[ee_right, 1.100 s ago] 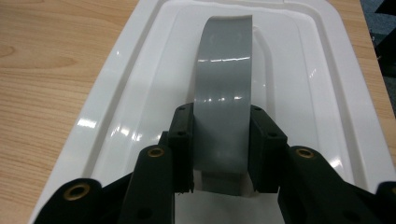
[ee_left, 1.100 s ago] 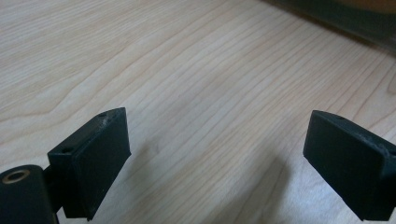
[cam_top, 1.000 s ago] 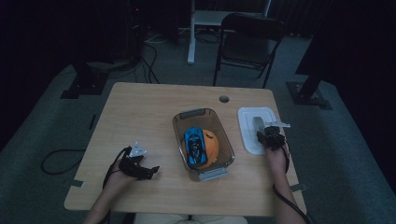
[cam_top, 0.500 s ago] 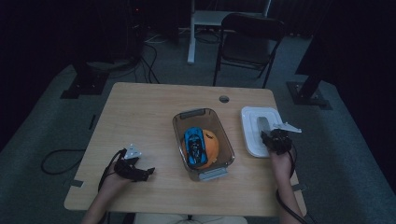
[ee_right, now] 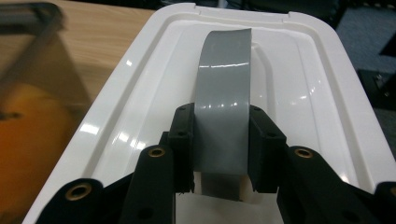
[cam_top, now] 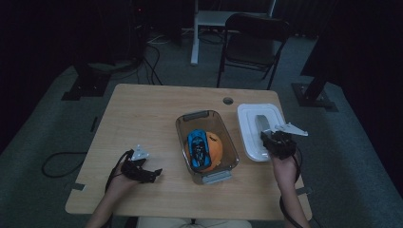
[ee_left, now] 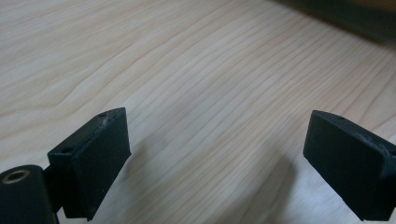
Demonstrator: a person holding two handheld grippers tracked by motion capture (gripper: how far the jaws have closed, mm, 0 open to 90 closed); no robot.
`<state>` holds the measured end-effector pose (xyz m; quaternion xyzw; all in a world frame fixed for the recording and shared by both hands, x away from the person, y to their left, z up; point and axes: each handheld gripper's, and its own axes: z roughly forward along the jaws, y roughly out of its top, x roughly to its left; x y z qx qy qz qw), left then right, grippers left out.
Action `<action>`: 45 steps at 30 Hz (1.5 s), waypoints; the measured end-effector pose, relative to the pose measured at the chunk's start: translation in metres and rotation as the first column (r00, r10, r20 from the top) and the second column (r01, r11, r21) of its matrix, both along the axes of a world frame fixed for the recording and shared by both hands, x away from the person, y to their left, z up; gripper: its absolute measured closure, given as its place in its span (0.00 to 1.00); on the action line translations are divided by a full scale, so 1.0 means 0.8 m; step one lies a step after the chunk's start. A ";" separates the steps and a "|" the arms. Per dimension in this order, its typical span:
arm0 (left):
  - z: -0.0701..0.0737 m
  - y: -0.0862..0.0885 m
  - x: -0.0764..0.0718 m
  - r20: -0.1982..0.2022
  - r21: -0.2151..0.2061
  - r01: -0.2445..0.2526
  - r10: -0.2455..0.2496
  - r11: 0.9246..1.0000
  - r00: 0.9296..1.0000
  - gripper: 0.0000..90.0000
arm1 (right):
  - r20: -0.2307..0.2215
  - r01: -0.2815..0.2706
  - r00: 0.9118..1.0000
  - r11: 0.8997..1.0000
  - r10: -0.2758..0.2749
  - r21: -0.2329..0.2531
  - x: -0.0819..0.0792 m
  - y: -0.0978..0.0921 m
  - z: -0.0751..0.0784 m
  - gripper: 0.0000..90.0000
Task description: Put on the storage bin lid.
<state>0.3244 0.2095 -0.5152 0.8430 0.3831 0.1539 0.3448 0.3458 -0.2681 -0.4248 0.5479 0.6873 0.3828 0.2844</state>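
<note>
Looks like a lab or recording studio rather than a home. Dim all around, with black curtains (cam_top: 43, 42) closing off the sides. Grey carpet (cam_top: 361, 156) underfoot, crossed by loose cables (cam_top: 149, 57). Black stand bases (cam_top: 88, 85) planted left and right of a plain light-wood worktop (cam_top: 142, 114) with a cable hole (cam_top: 228, 100) in it. Beyond that, a black folding chair (cam_top: 252, 40) and the white leg of another desk (cam_top: 196, 33). Tape marks (cam_top: 77, 186) stuck at the worktop's near edge.
</note>
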 end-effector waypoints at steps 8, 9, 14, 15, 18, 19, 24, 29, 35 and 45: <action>0.011 -0.038 0.015 0.021 0.024 0.053 -0.054 0.998 0.998 0.09 | 0.030 -0.078 0.996 0.997 0.078 -0.009 -0.012 0.031 0.025 0.75; 0.011 -0.043 0.016 0.022 0.027 0.055 -0.056 0.998 0.998 0.09 | 0.032 -0.087 0.996 0.996 0.087 -0.007 -0.013 0.035 0.027 0.75; 0.014 -0.061 0.021 0.024 0.029 0.085 -0.086 0.996 0.996 0.09 | 0.051 -0.125 0.991 0.992 0.125 0.001 -0.018 0.047 0.036 0.75; 0.014 -0.065 0.023 0.027 0.027 0.083 -0.084 0.996 0.996 0.09 | 0.051 -0.130 0.990 0.992 0.129 0.003 -0.018 0.049 0.037 0.75; 0.018 -0.074 0.026 0.036 0.017 0.091 -0.092 0.996 0.995 0.09 | 0.052 -0.149 0.987 0.989 0.149 0.005 -0.021 0.055 0.042 0.75; 0.019 -0.077 0.027 0.038 0.018 0.097 -0.098 0.995 0.994 0.09 | 0.056 -0.157 0.986 0.988 0.156 0.007 -0.022 0.057 0.043 0.75; 0.024 -0.094 0.029 0.048 0.017 0.124 -0.125 0.992 0.991 0.09 | 0.065 -0.186 0.981 0.982 0.185 0.009 -0.029 0.068 0.049 0.75; 0.026 -0.104 0.029 0.050 0.055 0.134 -0.137 0.989 0.989 0.09 | 0.067 -0.212 0.975 0.977 0.212 0.003 -0.033 0.078 0.053 0.75; 0.028 -0.119 0.027 0.046 0.036 0.160 -0.162 0.986 0.986 0.09 | 0.070 -0.242 0.968 0.970 0.241 0.000 -0.037 0.091 0.056 0.75; 0.030 -0.140 0.028 0.045 0.030 0.195 -0.196 0.980 0.980 0.09 | 0.059 -0.318 0.946 0.948 0.318 -0.009 -0.040 0.118 0.057 0.75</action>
